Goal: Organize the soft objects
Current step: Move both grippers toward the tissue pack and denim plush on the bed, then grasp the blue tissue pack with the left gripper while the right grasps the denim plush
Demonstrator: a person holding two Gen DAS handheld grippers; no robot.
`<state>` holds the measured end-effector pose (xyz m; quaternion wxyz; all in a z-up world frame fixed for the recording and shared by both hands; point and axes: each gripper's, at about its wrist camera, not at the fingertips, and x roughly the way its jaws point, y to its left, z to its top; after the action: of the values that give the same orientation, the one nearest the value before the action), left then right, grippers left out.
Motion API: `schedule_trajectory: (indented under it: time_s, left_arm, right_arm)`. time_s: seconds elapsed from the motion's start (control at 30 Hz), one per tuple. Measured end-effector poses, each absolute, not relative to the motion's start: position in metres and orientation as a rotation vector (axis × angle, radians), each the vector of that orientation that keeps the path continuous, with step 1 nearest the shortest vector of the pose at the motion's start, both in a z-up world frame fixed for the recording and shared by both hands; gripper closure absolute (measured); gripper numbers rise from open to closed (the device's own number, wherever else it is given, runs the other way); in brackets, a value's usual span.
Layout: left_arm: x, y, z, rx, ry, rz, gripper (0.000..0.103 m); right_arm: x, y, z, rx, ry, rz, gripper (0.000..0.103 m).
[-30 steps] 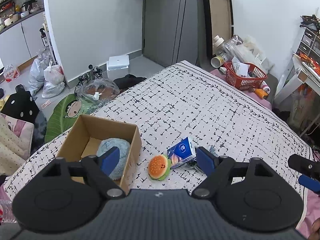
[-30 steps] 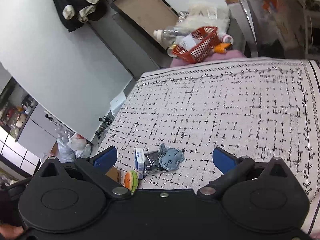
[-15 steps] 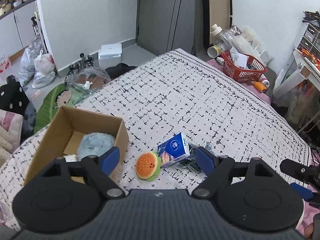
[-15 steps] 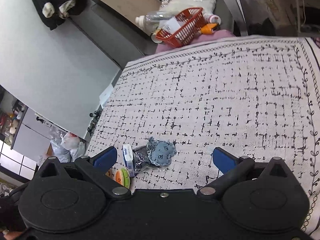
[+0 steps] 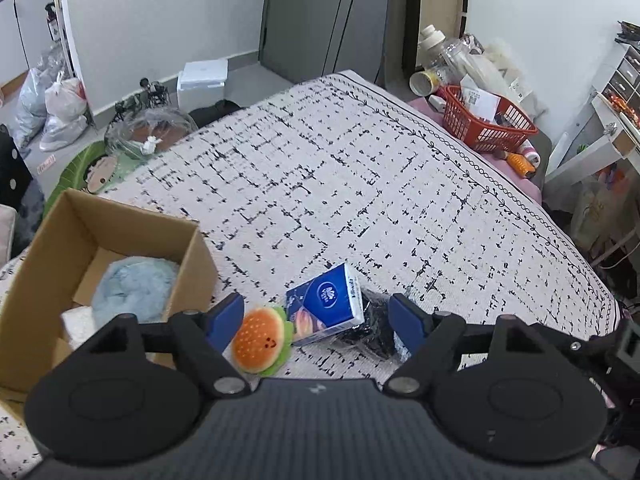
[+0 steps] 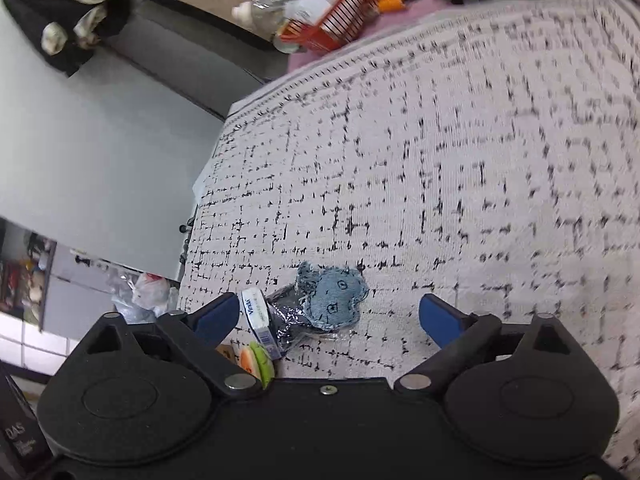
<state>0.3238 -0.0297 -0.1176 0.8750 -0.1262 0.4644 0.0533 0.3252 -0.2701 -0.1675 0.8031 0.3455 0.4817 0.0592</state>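
Note:
A burger plush (image 5: 261, 339) lies on the patterned bed cover (image 5: 360, 184), next to a blue tissue pack (image 5: 326, 304) and a dark plastic-wrapped item (image 5: 374, 330). A cardboard box (image 5: 48, 264) at the left holds a light-blue fluffy cushion (image 5: 132, 288). My left gripper (image 5: 318, 320) is open, just above the burger and tissue pack. In the right wrist view a denim-blue plush (image 6: 332, 300) lies beside the tissue pack (image 6: 258, 316) and burger (image 6: 256, 364). My right gripper (image 6: 332, 318) is open, hovering over the denim plush.
A red basket (image 5: 484, 124) with bottles and clutter stands beyond the bed's far right corner. Bags, a white box (image 5: 202, 84) and a green cushion lie on the floor at left. A white desk (image 5: 608, 132) stands at right.
Both grippers have moved closer to the pile of objects. The burger and tissue pack now sit between the left fingers; the denim plush is nearer the right fingers. Both stay open.

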Motion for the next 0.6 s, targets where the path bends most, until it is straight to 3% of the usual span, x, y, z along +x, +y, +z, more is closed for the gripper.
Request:
schedule_trajectory:
  time_s: [0.2, 0.6]
  left_arm:
    - [0.344, -0.034, -0.134, -0.276, 1.006, 0.100, 0.032]
    - [0.383, -0.047, -0.175, -0.240, 1.112, 0.113, 0.038]
  right_arm:
    - [0.340, -0.265, -0.192, 0.800, 1.098, 0.106, 0.022]
    - [0.369, -0.244, -0.219, 0.779, 1.175, 0.108, 0.023]
